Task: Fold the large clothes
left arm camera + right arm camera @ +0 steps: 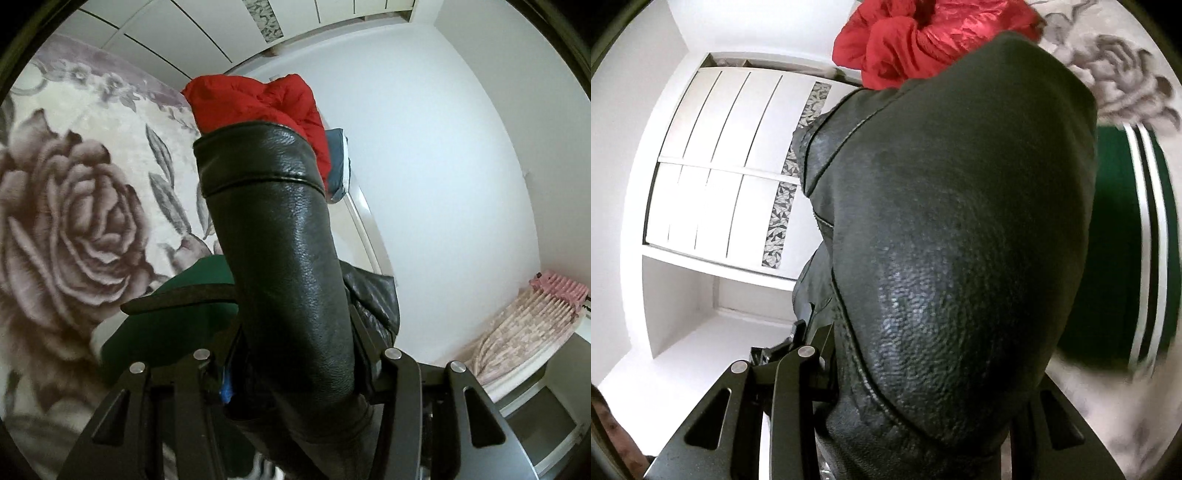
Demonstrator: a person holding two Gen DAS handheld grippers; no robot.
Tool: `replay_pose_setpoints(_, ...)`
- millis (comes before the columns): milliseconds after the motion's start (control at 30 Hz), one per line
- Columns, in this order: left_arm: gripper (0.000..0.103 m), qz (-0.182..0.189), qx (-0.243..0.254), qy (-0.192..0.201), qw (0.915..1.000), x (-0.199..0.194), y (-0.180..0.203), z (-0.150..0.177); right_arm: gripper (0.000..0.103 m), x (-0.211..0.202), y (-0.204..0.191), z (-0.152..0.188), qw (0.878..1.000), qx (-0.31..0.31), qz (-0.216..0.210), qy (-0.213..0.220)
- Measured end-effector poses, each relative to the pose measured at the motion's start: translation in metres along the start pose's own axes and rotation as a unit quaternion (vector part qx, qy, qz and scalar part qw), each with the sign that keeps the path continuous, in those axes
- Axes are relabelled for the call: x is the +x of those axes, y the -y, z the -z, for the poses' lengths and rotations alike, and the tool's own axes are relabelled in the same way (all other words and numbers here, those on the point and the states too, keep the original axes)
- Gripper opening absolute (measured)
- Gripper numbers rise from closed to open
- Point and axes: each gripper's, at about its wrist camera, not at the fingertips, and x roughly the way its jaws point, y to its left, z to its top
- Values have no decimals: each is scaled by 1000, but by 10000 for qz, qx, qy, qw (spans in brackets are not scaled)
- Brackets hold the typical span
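Black leather jacket (291, 251): held up off the bed, draped forward over both grippers, filling the middle of both wrist views. Left wrist view: stitched hem band across the far end, grained leather running back between the arms of the left gripper (295, 354); fingers closed on the leather, tips hidden under it. Right wrist view: broad bulge of jacket (960, 240) with a seam line along its left edge, lying over the right gripper (923, 369); fingers clamped on the leather, tips covered.

Red garment (258, 99): crumpled, just beyond the jacket's far edge, on the bed; same red heap at top of right view (923, 33).

Green garment (1119, 240) with white stripes: flat on the bed beside the jacket, blurred; green patch also under the left gripper (177, 306).

Bedspread (74, 206): pale, large grey-mauve rose print.

Blue-and-white folded cloth (338, 162): behind the red garment at the bed's edge.

White wardrobe doors (720, 166) with a patterned strip; pink pleated curtain (524, 325) at lower right of left view.
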Motion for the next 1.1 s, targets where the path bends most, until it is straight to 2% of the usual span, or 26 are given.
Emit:
replay_pose_setpoints(67,44,-108,60,-100,9999,16,-19,10,37,24,31,-40,9998,62,30,-202)
replay_pose_setpoints(133,44,-384,68,-368,9986,37,-46,22,37,40,73,-58,9985,122,184,-499)
replay_pose_setpoints(200,44,-572,124,-623,9963,49,-79,34,37,54,117,-53,9961,245,348,-771)
replay_pose_setpoints(267,44,-777,505,-814,9924,51,-88,42,39,64,157,-63,9924,571,396,-1012)
replay_pose_setpoints(333,45,-821,734,-996,9889,51,-90,41,44,70,173,-69,9907,659,460,-1094)
replay_pose_setpoints(400,47,-786,792,-1226,9862,50,-88,37,51,71,170,-72,9897,665,611,-1112)
replay_pose_setpoints(467,49,-828,765,-1491,9824,55,-83,36,65,69,161,-74,9866,653,976,-1136)
replay_pose_setpoints(500,51,-903,797,-1599,9798,56,-79,35,68,68,154,-71,9843,636,1215,-1111)
replay_pose_setpoints(533,52,-1008,875,-1658,9771,55,-73,34,74,63,144,-72,9795,527,1631,-1054)
replay_pose_setpoints(567,58,-1116,993,-1661,9747,52,-64,36,77,53,140,-68,9766,467,1862,-970)
replay_pose_setpoints(600,79,-1141,1117,-1654,9732,52,-59,39,79,49,133,-67,9722,409,2133,-880)
replay_pose_setpoints(633,93,-1191,1271,-1629,9711,51,-54,41,82,47,125,-65,9661,342,2428,-812)
replay_pose_setpoints(667,101,-1316,1433,-1581,9681,49,-47,40,87,42,120,-59,9587,310,2744,-683)
replay_pose_setpoints(733,101,-1458,1681,-1688,9602,48,-34,39,92,34,108,-43,9340,124,3545,-429)
replay_pose_setpoints(767,101,-1546,1754,-1749,9564,51,-33,38,92,37,97,-35,9283,142,3702,-318)
replay_pose_setpoints(800,101,-1726,1939,-1846,9479,52,-25,39,92,32,97,-25,9235,156,3828,-198)
replay_pose_setpoints(833,101,-1805,2105,-1914,9415,52,-19,40,92,24,88,-19,9117,106,4108,28)
replay_pose_setpoints(867,101,-1971,2357,-1963,9312,52,-12,42,92,18,90,6,9026,9,4301,150)
replay_pose_setpoints(933,101,-2296,2919,-2014,9064,50,2,46,92,13,67,36,8659,-313,4977,387)
replay_pose_setpoints(1000,101,-2390,3312,-2091,8885,45,15,49,93,-4,57,73,8412,-576,5354,484)
replay_pose_setpoints(1033,101,-2443,3501,-2094,8797,39,24,51,93,-7,49,88,8327,-609,5479,525)
replay_pose_setpoints(1100,101,-2490,3781,-2149,8654,26,40,55,93,-9,30,118,8273,-547,5559,601)
